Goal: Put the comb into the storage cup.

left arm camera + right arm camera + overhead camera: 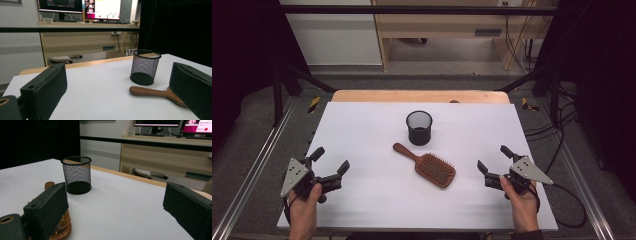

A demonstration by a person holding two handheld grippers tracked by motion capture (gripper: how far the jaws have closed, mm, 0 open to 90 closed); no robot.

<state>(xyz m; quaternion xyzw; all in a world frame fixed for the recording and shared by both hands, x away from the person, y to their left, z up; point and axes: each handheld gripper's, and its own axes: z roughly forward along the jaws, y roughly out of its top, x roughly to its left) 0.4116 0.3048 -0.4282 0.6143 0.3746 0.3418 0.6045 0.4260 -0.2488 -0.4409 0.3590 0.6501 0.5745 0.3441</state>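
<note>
wooden hairbrush [428, 166] lies between both gaping, empty claws, left claw [331, 167] and right claw [493, 159], near the mesh cup [419, 127].

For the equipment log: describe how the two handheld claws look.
Both are black two-jaw tools with thick, blocky padded jaws. The left claw and right claw each carry a grey three-cornered plate on top. A black cable trails from the right one. A dark sleeve cuff shows at the right wrist.

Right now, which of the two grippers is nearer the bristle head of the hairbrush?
The right gripper: the hairbrush lies with its bristle head toward that side, its handle pointing up-left toward the mesh cup. The left gripper is farther off.
</note>
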